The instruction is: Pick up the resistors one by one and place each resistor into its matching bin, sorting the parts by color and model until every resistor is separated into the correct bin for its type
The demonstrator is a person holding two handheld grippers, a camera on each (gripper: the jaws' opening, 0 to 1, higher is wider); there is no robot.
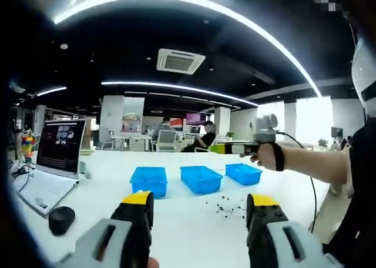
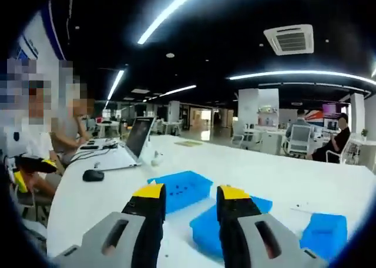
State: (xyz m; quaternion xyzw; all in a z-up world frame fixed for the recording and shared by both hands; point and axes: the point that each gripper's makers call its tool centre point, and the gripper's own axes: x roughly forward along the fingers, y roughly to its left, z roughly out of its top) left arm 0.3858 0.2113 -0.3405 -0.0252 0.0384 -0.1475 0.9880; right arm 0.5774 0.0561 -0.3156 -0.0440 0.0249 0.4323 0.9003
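My table (image 1: 176,233) is white, smooth and a bit shiny. The three blue bins (image 1: 201,178) look like smooth plastic. My left claw (image 1: 200,212) has grey plastic jaws with yellow tips over black. The black mouse (image 1: 61,219) looks dull, not shiny.

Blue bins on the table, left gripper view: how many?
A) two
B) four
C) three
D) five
C: three blue bins sit in a row on the white table, a left one, a middle one and a right one, with small dark parts scattered on the table in front of them.
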